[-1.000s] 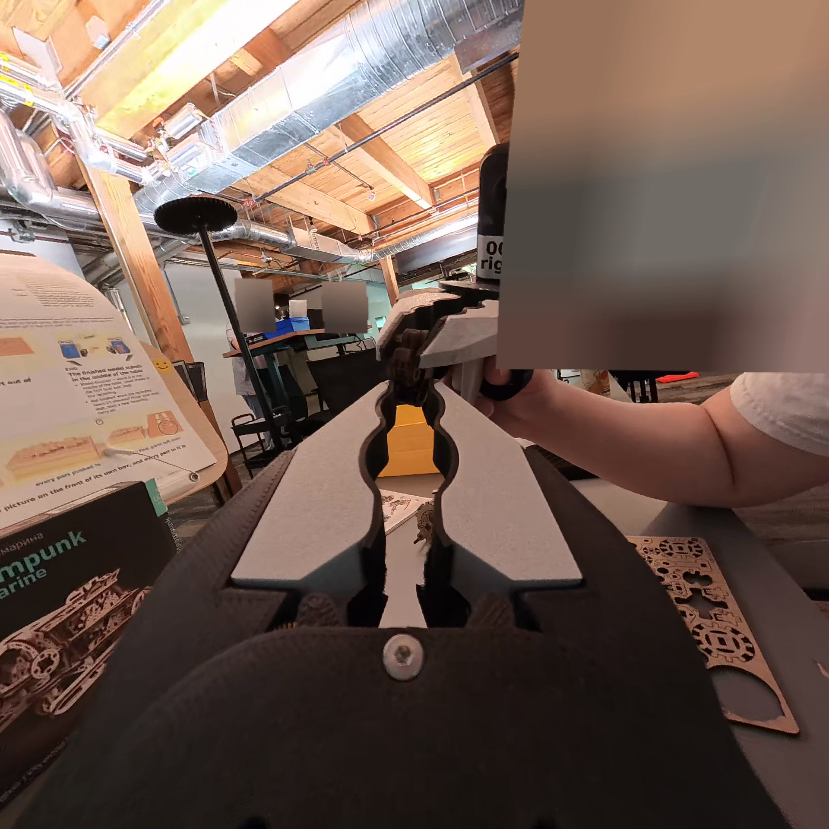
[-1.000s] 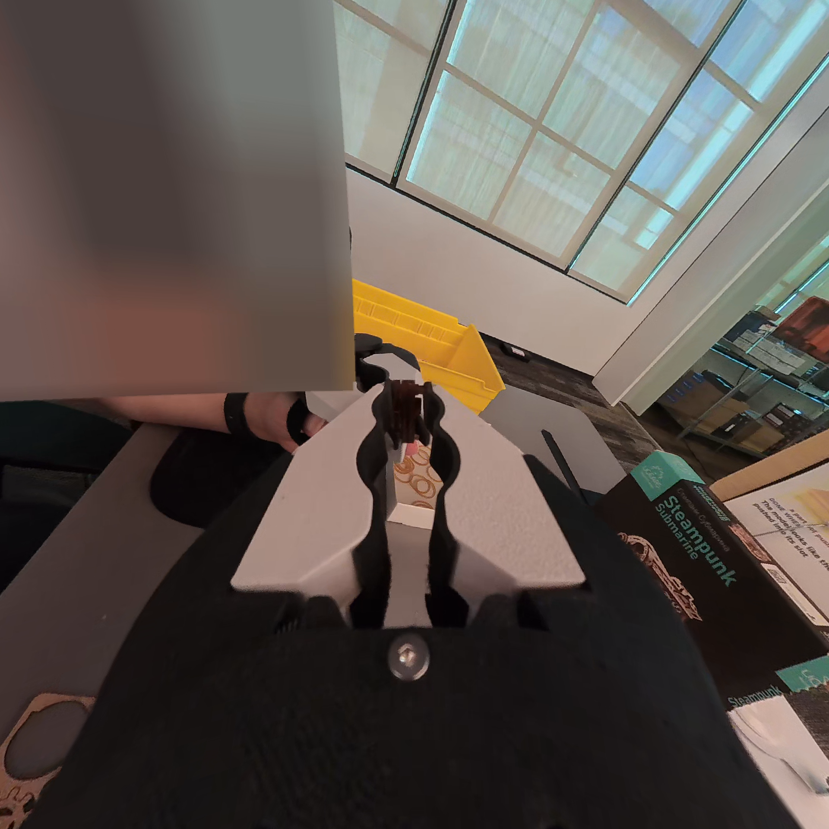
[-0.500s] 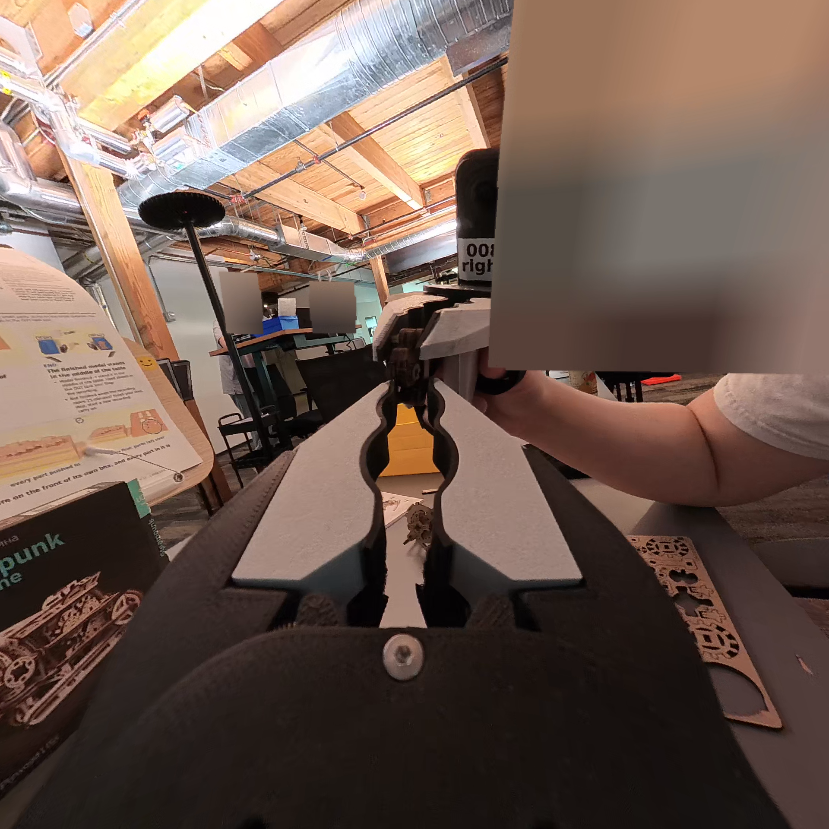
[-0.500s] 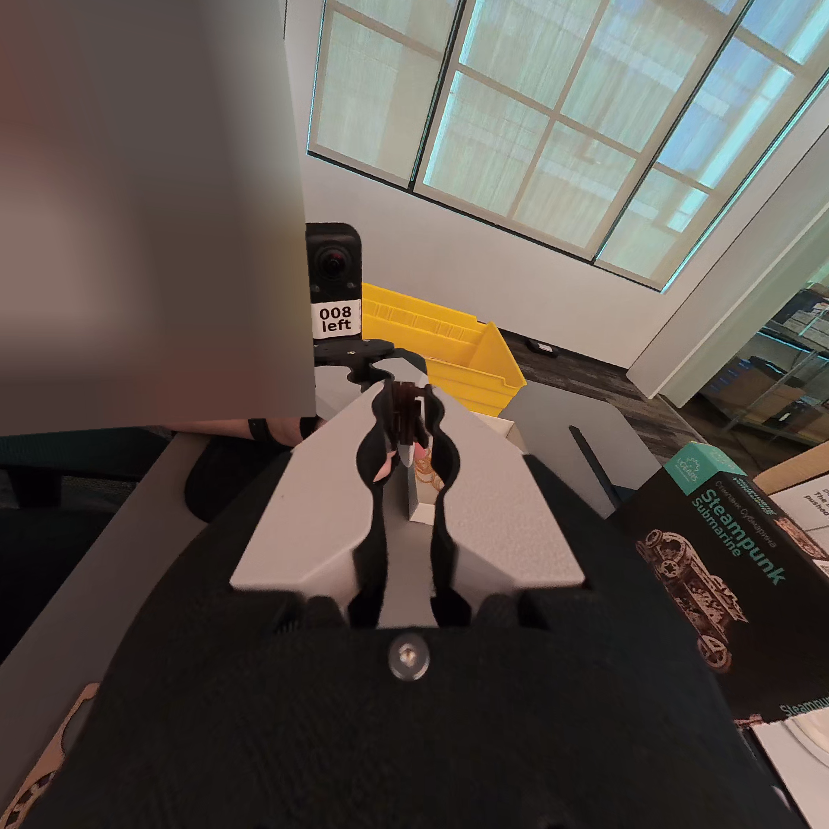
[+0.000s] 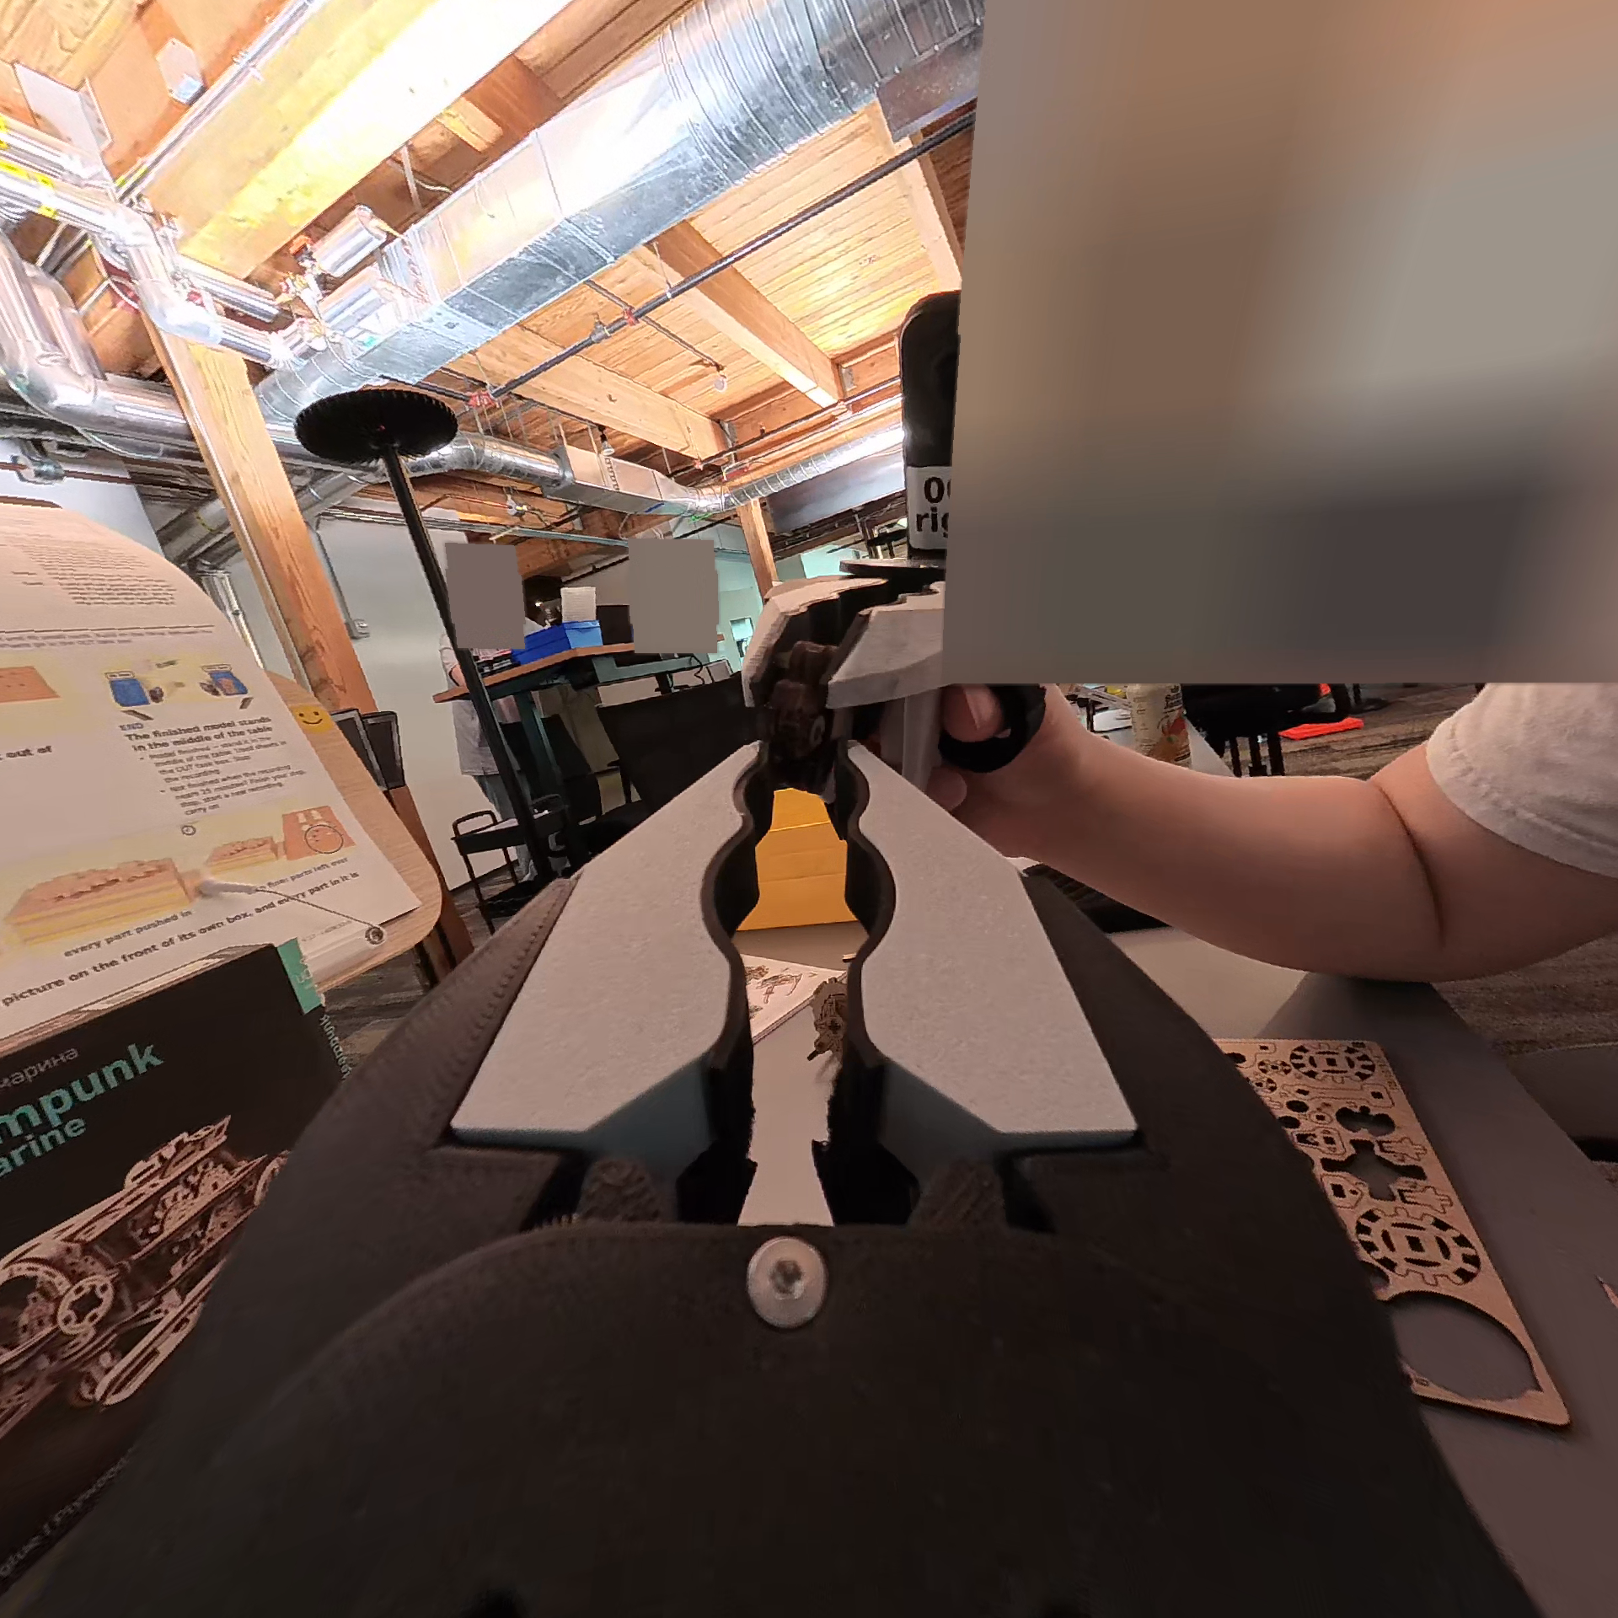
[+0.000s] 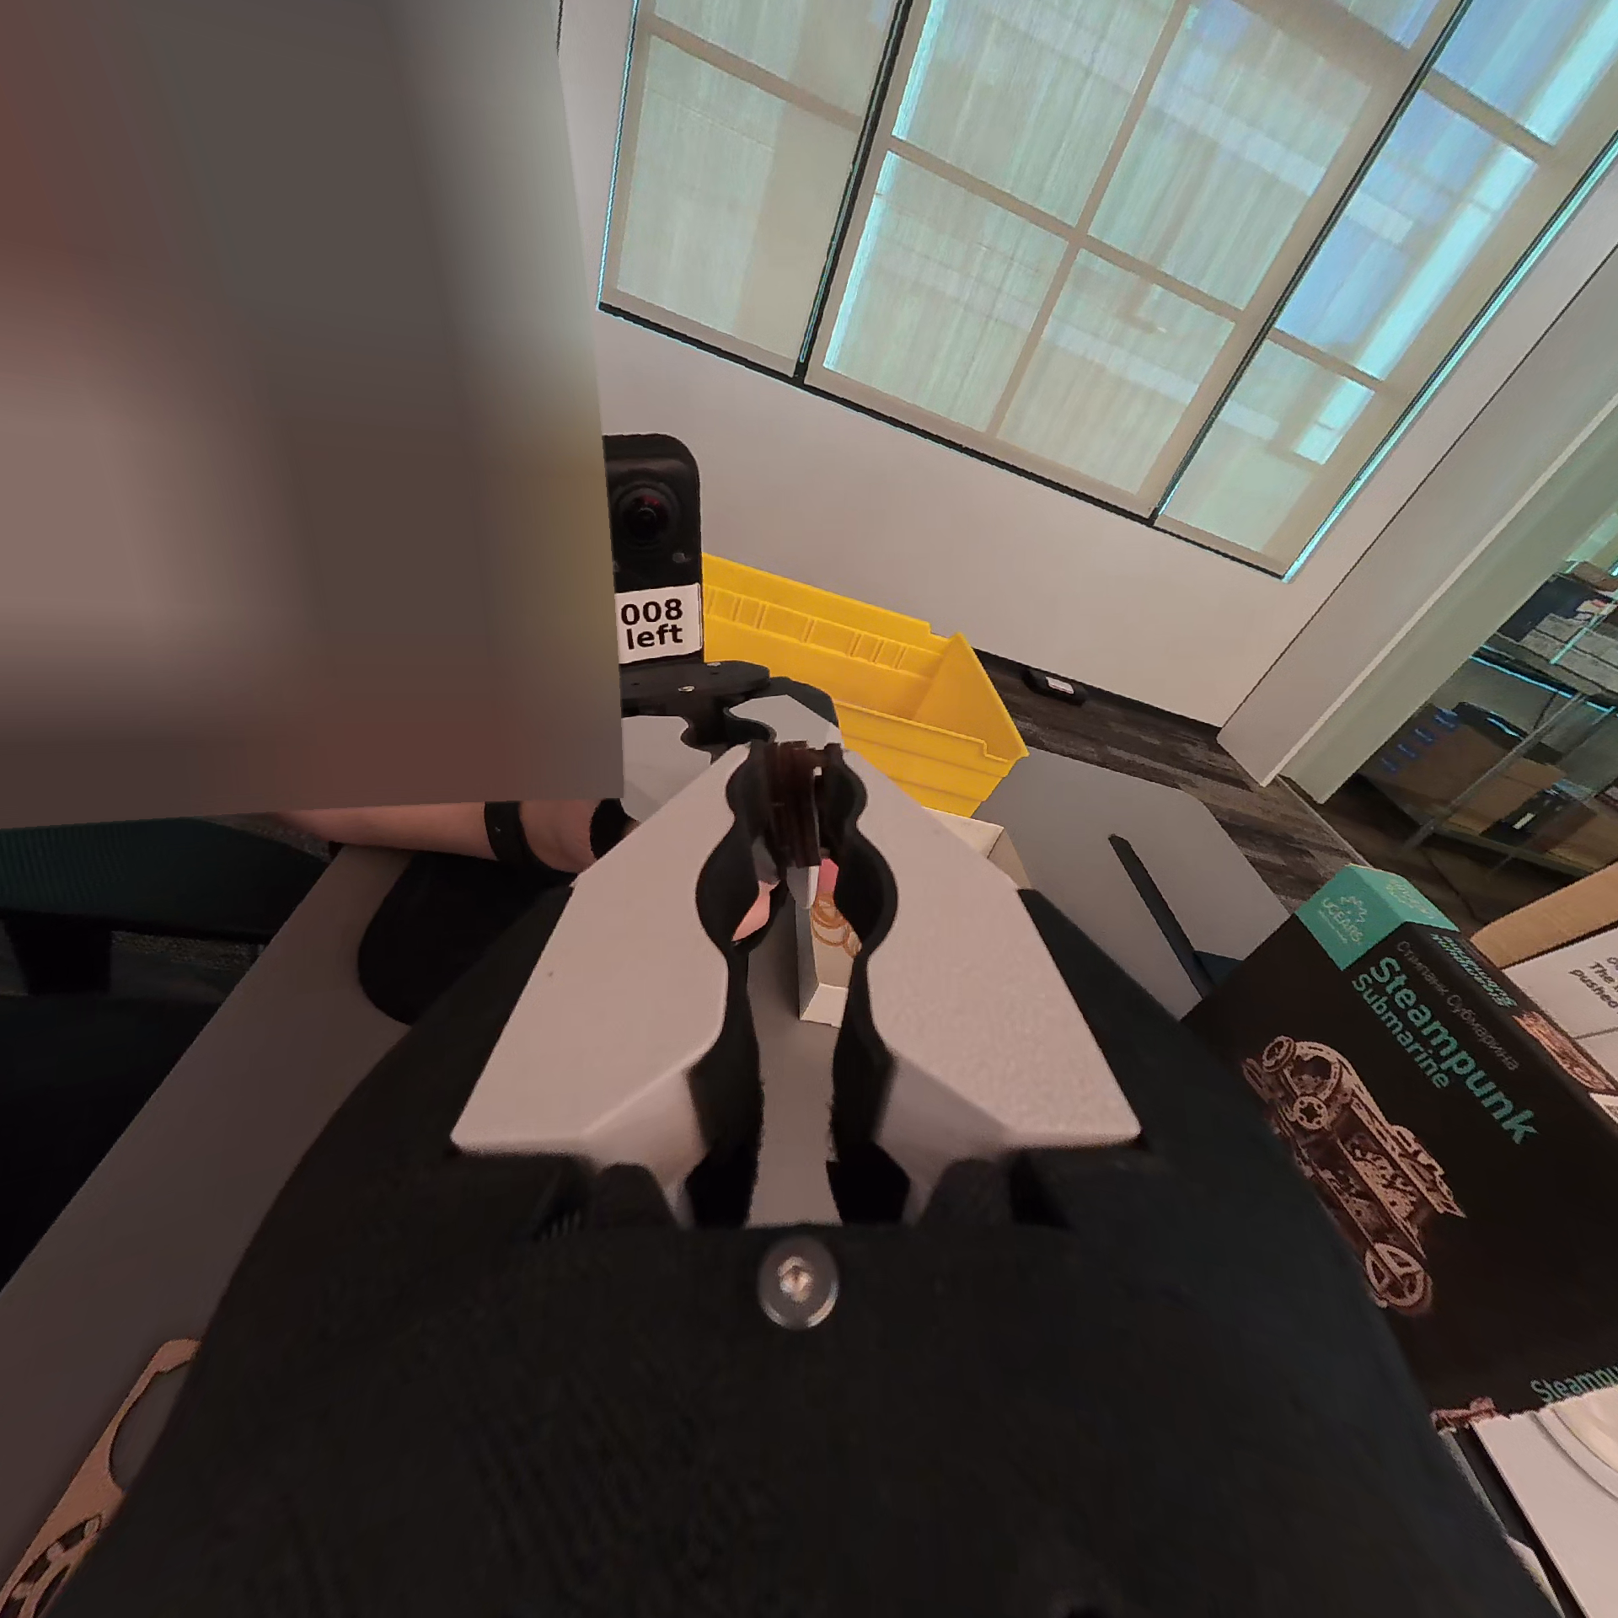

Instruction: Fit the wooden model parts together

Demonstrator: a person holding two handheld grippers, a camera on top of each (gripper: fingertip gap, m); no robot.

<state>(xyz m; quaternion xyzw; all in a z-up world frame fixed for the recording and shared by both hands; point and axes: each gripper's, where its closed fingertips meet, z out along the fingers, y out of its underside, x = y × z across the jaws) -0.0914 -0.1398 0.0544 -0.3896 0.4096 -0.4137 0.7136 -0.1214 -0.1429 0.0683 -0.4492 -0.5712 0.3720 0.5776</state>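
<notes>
Both grippers are raised above the grey table (image 5: 1366, 1007) and meet tip to tip around a small dark brown wooden model assembly (image 5: 795, 718) of stacked gear-like laser-cut pieces. The left gripper (image 5: 801, 770), with pale grey fingers and black wavy pads, has its jaws pressed in on the lower part of that assembly. The right gripper (image 6: 795, 770), of the same build, has its jaws pinched on the assembly from the opposite side; in the left wrist view its grey fingers (image 5: 884, 648) reach in from the upper right, held by a bare hand (image 5: 989, 753).

In the right wrist view the left gripper's black camera (image 6: 652, 517) faces the lens, with a white printed sticker (image 6: 658, 622) below it. A similar sticker (image 5: 930, 512) on the right gripper's camera is half hidden by a blurred patch.

On the table, a thin tan laser-cut plywood sheet (image 5: 1392, 1226) with several parts punched out lies to the right of the left gripper. A second small wooden sub-assembly (image 5: 830, 1007) rests on the table beside a printed leaflet (image 5: 775, 989). A black cardboard kit box (image 6: 1401, 1086) with teal lettering and a picture of the finished model stands at the table's edge, and a white printed instruction poster (image 5: 158, 788) on a curved wooden board leans behind it. A yellow plastic bin (image 6: 875, 683) sits beyond the table. A small white box holding tan rubber bands (image 6: 827, 954) shows between the right gripper's fingers.
</notes>
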